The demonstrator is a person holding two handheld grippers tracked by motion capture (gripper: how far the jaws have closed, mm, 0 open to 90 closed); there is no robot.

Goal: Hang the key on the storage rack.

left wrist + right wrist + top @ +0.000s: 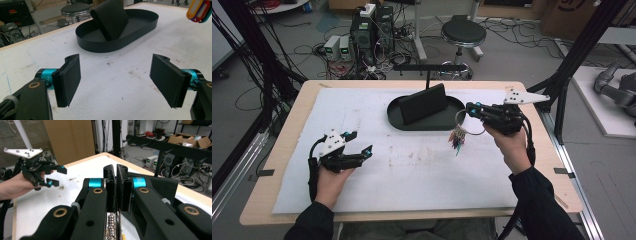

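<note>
Currently my right gripper (pixel 469 109) is clenched on a key ring (pixel 463 122), tags (pixel 457 138) dangling beside the tray (pixel 412 124). My left gripper (pixel 360 143) hovers released. I should carry the ring level, over the tray.

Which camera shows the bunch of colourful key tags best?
The high view: the bunch of colourful plastic key tags on a metal ring hangs whole from the right claw. The left gripper view catches just a few tags at its corner. The right gripper view shows only its ball chain.
</note>
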